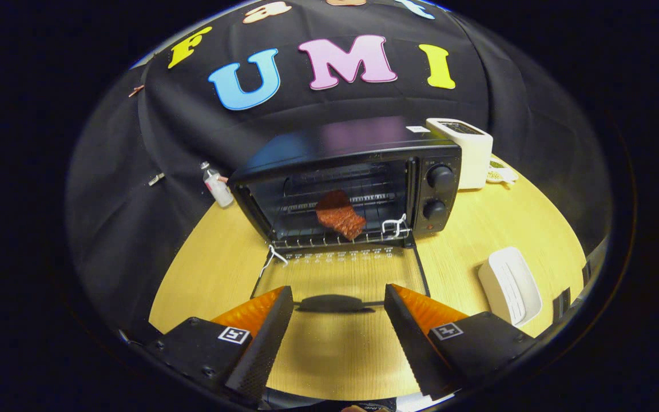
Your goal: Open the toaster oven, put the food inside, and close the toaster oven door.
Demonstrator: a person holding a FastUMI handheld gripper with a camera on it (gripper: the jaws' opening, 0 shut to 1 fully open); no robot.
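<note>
- Gripper (338, 320): fingers spread wide, nothing held between them; both hang over the bare wooden table (478, 229).
- Door handle (334, 302): dark bar at the near edge of the lowered oven door, lying in the gap between the two fingertips, just ahead of them; whether either finger touches it cannot be told.
- Toaster oven door (341, 272): glass panel in a dark frame, swung fully down and lying flat toward the gripper, the table grain showing through it. A row of small pale marks runs along its hinge end.
- White string (272, 257): looped at the door's left hinge corner; a second white tie (395, 225) sits at the right end of the rack front.
- Food (339, 215): one reddish-brown piece, meat-like, resting on the wire rack inside the open cavity, straight beyond the fingers and past the door.
- Toaster oven (358, 146): black body, cavity open; two round knobs (440, 177) stacked on its right panel.
- White dish (509, 286): ridged, oblong, on the table to the right of the door, well apart from the oven.
- Small bottle (217, 186): white with a pale cap, tilted, just left of the oven.
- White appliance (467, 150): boxy, just beside the oven's right rear corner.
- Small object (498, 170): pale, patterned, near the white appliance; too small to identify.
</note>
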